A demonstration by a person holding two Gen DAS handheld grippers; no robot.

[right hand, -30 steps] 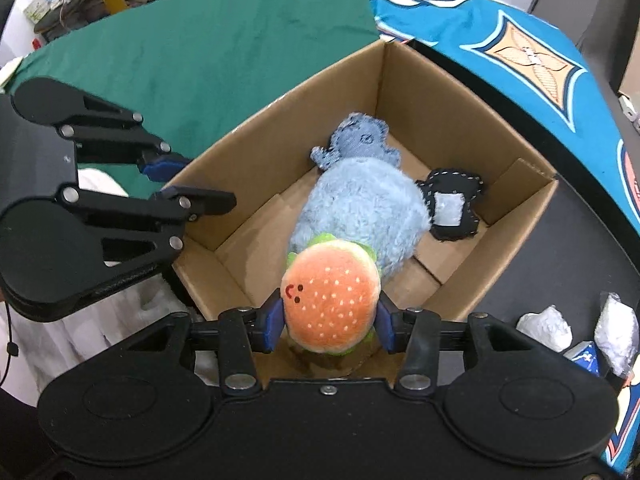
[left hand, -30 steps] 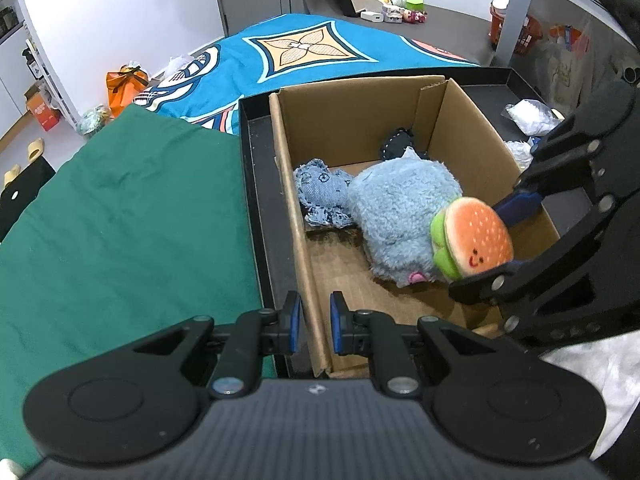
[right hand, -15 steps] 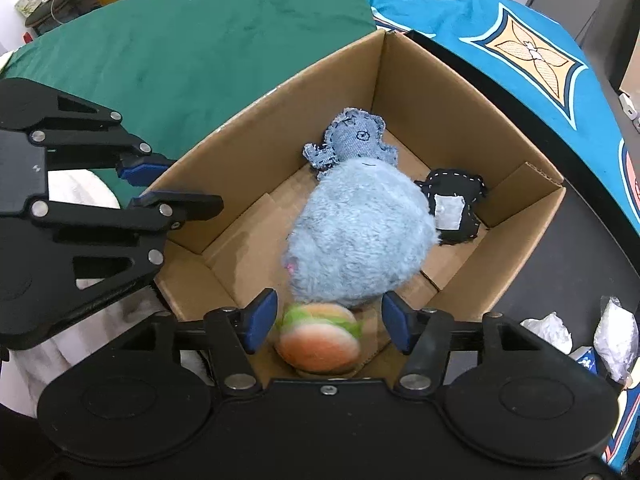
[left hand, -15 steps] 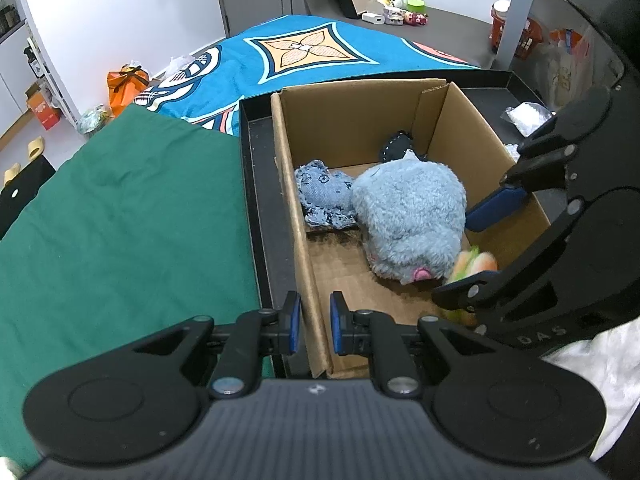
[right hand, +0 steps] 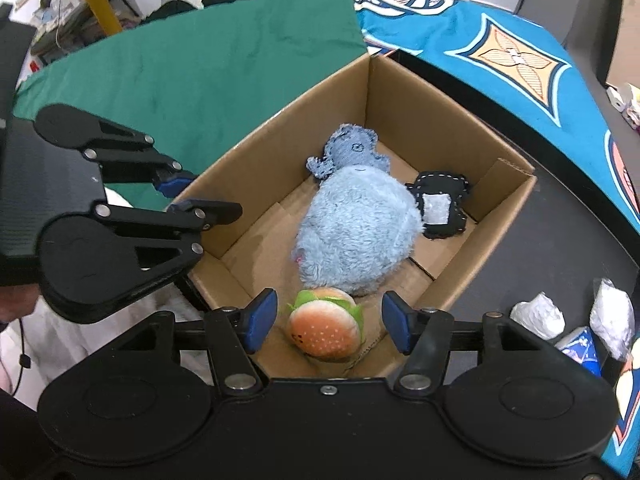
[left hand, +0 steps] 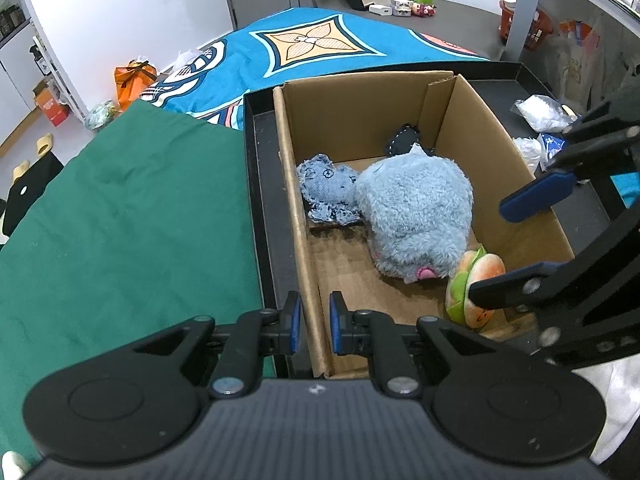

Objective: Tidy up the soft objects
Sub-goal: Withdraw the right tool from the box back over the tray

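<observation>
Cardboard box (right hand: 460, 128) serves as the landmark: your left gripper (left hand: 312, 322) is clamped on its near wall, steadying it, jaws nearly shut with only the cardboard between them. Your right gripper (right hand: 326, 322) has just been opening; its pads stand clear on either side of the burger toy (right hand: 326, 326), which lies released on the box floor in the near corner, touching the fluffy blue plush (right hand: 356, 228). A denim toy (right hand: 348, 152) and a dark patch toy (right hand: 440, 206) lie farther in. The step in hand appears to be the drop-off. Next, lift your right gripper straight out of the box without snagging the burger, then look for any remaining soft item.
</observation>
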